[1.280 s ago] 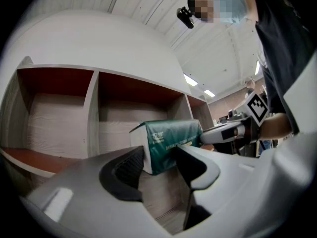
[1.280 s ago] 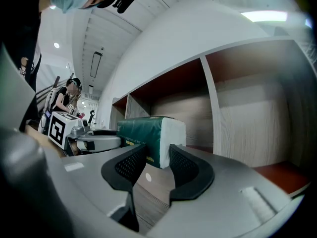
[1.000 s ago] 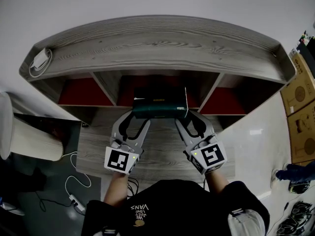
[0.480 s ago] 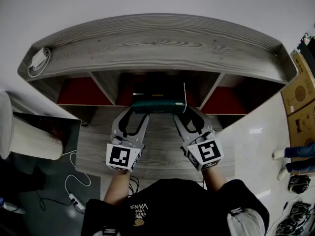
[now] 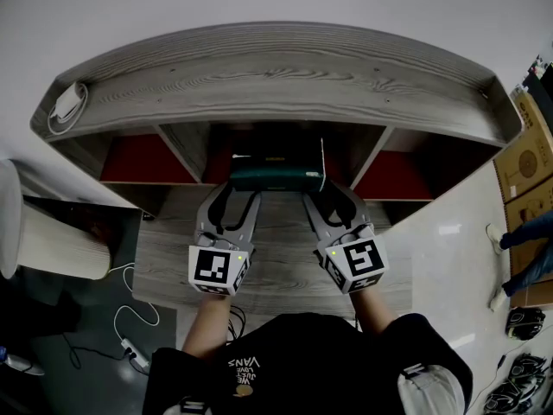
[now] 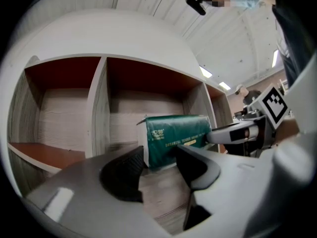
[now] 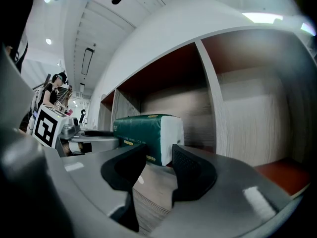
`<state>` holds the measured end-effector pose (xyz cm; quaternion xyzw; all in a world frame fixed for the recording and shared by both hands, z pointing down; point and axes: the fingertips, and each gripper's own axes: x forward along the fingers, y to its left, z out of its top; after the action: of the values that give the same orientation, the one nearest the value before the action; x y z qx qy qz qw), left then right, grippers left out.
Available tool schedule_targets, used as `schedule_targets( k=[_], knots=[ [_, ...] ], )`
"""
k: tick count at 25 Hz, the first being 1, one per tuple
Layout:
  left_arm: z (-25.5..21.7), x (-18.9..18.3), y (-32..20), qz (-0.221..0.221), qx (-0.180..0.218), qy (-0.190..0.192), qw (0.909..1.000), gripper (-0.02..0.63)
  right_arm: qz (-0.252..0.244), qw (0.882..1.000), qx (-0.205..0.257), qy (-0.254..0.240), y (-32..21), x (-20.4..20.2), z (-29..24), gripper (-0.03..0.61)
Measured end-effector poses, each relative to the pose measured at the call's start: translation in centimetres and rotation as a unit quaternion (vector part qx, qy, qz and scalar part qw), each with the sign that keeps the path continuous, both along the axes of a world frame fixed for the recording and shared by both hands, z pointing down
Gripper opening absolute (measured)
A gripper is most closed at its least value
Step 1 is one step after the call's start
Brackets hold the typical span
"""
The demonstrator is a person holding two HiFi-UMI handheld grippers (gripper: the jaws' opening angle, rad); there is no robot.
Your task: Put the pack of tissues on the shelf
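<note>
The left gripper (image 5: 242,194) and right gripper (image 5: 324,195) both have their fingers parted, clamping nothing. The pack of tissues (image 5: 276,178) lies just beyond the fingertips, one end before each gap. Both hands reach forward side by side, low over the table (image 5: 276,266). Since a second ago, pack and grippers have gone deeper into the shelf's (image 5: 276,76) middle compartment.

**Materials and finishes**

Shelf (image 5: 276,85): grey wood-grain board, matt, with a streaked figure. Its compartment floors (image 5: 143,161) are red with a flat finish.
Pack of tissues (image 5: 276,177): dark green plastic film, slight sheen, white at the end.
Left gripper (image 5: 238,199), right gripper (image 5: 326,197): smooth grey plastic shells, black textured pads (image 7: 182,165).
Cardboard boxes (image 5: 527,158): plain brown, matt.
Floor (image 5: 441,249): pale, glossy.
</note>
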<state>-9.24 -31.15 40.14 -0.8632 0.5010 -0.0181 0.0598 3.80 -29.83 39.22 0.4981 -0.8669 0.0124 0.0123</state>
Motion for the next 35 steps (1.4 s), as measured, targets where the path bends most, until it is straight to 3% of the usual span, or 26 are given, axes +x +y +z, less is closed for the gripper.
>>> schedule_targets(
  k=[12, 20, 21, 25, 30, 35],
  knots=[
    [0.9, -1.0, 0.6, -0.017, -0.019, 0.015, 0.9996, 0.232, 0.022, 1.0, 0.013, -0.008, 0.6, 1.0, -0.1, 0.147],
    [-0.5, -1.0, 2.2, -0.015, 0.007, 0.023, 0.9996, 0.226, 0.006, 0.999, 0.04, 0.007, 2.8, 0.2, -1.7, 0.144],
    [-0.7, -0.9, 2.3, -0.014, 0.01, 0.023, 0.9996, 0.214, 0.004, 0.999, 0.043, 0.006, 3.0, 0.1, -1.8, 0.144],
    [-1.3, -0.4, 2.5, -0.01, 0.019, 0.019, 0.9996, 0.156, -0.005, 0.999, 0.054, 0.002, 3.2, -0.3, -2.2, 0.032],
    [-1.5, 0.2, 2.2, -0.004, 0.021, 0.013, 0.9997, 0.058, 0.0, 0.999, 0.047, 0.017, 2.7, -0.3, -2.3, 0.003],
    [-1.4, 0.4, 1.5, -0.003, 0.017, 0.011, 0.9998, 0.052, 0.007, 0.999, 0.042, 0.027, 1.8, -0.3, -2.0, 0.003]
  ],
)
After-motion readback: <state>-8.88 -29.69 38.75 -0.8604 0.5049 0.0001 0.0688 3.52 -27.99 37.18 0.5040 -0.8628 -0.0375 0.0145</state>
